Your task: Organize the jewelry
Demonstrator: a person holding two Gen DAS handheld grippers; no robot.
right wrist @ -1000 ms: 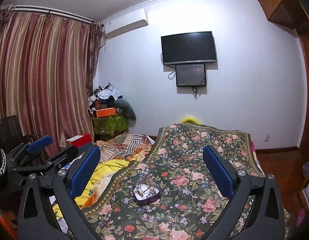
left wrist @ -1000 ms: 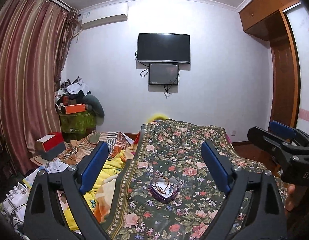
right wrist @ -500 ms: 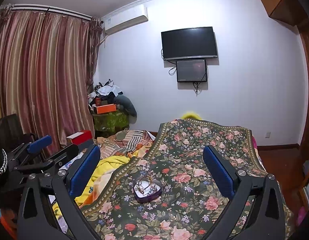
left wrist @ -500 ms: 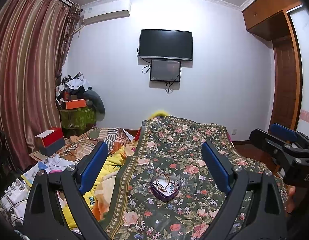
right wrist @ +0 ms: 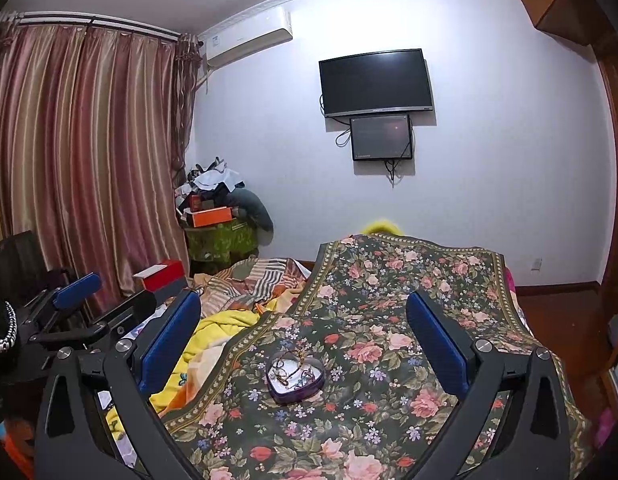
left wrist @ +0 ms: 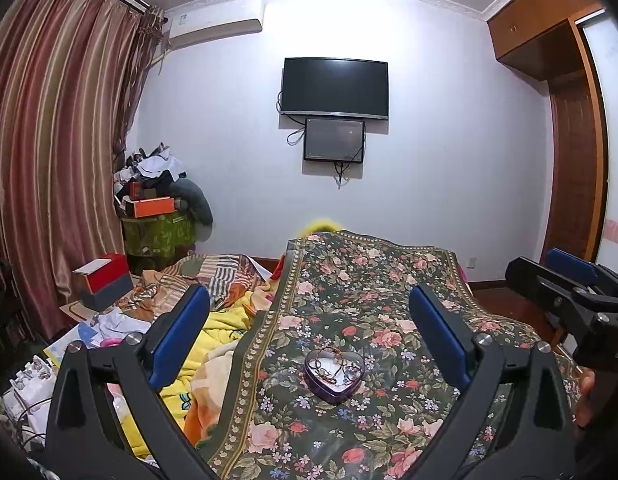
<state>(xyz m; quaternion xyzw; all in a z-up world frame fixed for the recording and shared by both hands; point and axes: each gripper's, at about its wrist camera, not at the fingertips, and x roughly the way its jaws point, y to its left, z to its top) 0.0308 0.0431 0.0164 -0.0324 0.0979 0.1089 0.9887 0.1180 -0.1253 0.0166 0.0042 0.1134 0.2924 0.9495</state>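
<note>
A purple heart-shaped tin (left wrist: 333,376) with tangled chains inside sits on the floral cloth (left wrist: 369,292). It also shows in the right wrist view (right wrist: 295,376). My left gripper (left wrist: 309,336) is open and empty, held back from the tin, which lies between its fingers in view. My right gripper (right wrist: 305,336) is open and empty, also short of the tin. The right gripper appears at the right edge of the left wrist view (left wrist: 565,284); the left gripper shows at the left of the right wrist view (right wrist: 81,300).
Crumpled yellow and striped bedding (left wrist: 225,316) lies left of the cloth. A red and grey box (left wrist: 103,280) and a cluttered green stand (left wrist: 159,224) are at the left by the curtain. A TV (left wrist: 335,88) hangs on the far wall.
Both views have tilted up slightly and the tin sits a little lower in each view. Both grippers stay open.
</note>
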